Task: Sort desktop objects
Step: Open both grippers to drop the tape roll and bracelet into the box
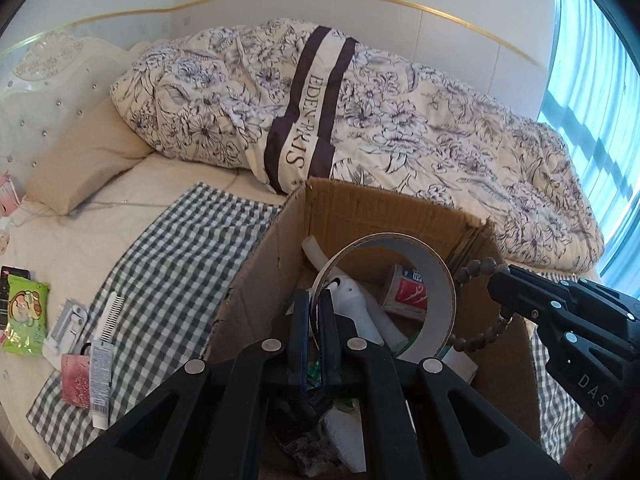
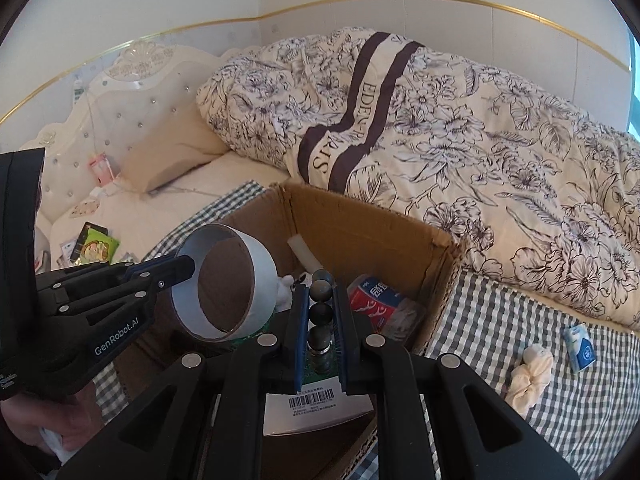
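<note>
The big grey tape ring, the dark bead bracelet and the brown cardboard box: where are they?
Grey tape ring [image 2: 262,276], right wrist view, outer band.
Dark bead bracelet [image 1: 478,267], left wrist view, top beads.
Brown cardboard box [image 2: 360,220], right wrist view, inner back wall.

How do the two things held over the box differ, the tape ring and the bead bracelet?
The tape ring is one rigid, wide hoop with a pale outside and brown inside; the bead bracelet is a loop of small dark round beads. The left claw pinches the ring's wall; the right claw clamps beads between its fingers. Both hang above the cardboard box.

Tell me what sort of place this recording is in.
Most likely a bedroom: the sorting is done on a bed, with a floral duvet, a tufted headboard and a pillow in view.
</note>
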`<state>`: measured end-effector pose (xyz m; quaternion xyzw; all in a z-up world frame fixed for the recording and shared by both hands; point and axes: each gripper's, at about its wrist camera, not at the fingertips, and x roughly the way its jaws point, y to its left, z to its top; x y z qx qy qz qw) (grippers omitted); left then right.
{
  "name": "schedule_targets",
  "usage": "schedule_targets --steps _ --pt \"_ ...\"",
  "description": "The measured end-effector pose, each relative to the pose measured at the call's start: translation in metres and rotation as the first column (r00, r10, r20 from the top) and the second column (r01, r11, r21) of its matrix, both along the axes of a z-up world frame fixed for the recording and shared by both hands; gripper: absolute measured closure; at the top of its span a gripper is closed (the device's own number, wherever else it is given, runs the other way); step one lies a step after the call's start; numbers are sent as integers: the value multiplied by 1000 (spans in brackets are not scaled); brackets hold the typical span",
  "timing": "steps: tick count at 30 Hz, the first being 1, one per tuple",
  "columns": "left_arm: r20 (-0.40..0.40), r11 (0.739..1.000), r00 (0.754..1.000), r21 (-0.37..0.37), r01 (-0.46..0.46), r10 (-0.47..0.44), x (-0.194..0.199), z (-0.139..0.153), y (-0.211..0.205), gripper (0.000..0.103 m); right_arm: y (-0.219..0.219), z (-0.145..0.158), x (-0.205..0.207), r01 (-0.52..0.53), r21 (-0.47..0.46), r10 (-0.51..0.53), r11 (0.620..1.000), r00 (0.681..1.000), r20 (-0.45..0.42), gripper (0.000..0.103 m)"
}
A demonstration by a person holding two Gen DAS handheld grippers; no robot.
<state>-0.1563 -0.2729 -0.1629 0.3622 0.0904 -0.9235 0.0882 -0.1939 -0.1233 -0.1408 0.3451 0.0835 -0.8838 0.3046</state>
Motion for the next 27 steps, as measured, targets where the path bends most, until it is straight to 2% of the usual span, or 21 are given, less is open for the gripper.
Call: schedule_targets --steps 7,10,14,19,27 --pt "24 1000 1000 2 1 -1 -6 -10 1 99 -2 -12 -4 7 -1 -7 1000 1000 22 91" --pt "30 1000 1000 10 -9 8 -6 -11 0 95 -1 -10 -3 14 -7 -14 1000 1000 14 91" --pt "44 1000 999 -1 -17 17 -6 -10 0 83 2 -6 -1 25 -13 -25 1000 1000 4 85" --pt "26 1000 1000 -6 -14 14 -3 -1 4 76 5 1 4 31 -18 -31 999 999 -7 85" --pt "-7 1000 1000 -21 -4 4 7 22 15 76 17 25 20 36 -37 -38 999 998 -44 85"
